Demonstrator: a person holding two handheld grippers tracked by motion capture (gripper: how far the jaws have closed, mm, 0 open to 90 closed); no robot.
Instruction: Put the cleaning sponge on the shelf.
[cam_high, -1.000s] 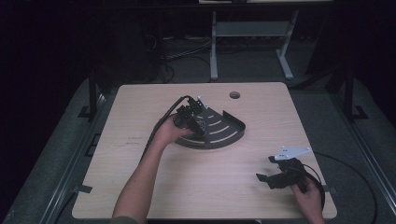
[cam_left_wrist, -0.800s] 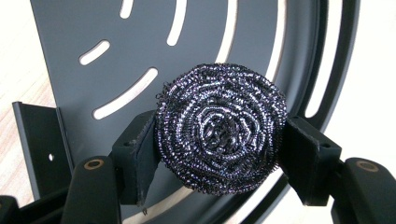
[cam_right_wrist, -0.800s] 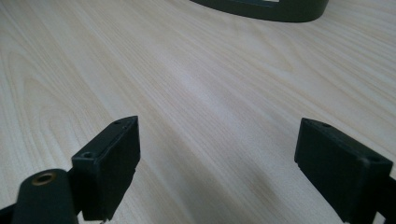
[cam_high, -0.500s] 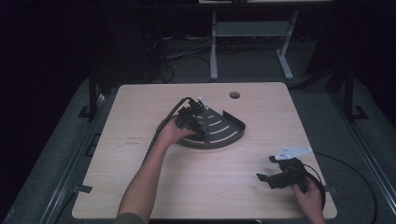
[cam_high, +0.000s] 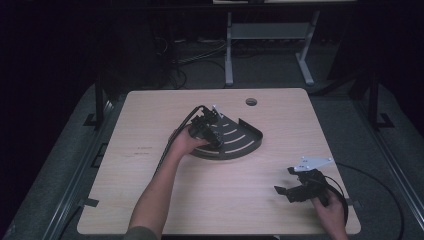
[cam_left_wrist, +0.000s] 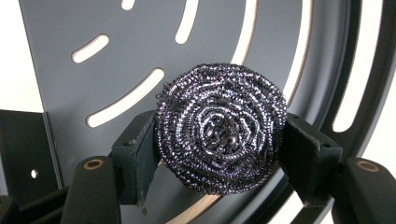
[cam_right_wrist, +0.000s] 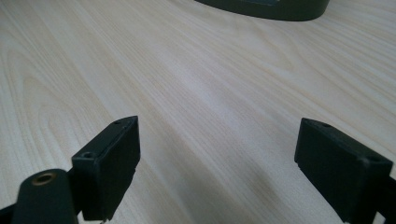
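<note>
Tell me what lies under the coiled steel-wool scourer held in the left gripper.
The dark grey slotted quarter-round tray lies behind the coiled steel-wool scourer; the tray patch directly beneath, and any contact, is covered.

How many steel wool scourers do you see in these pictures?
1. The steel wool scourer sits between the jaws of the left gripper, which press on both its sides, over the dark slotted tray. In the high view the hand and gripper could hide another.

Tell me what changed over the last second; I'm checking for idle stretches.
Nothing visibly moved. The left gripper stays over the slotted tray, jaws on either side of the steel scourer. The right gripper stays open near the table's right corner.
</note>
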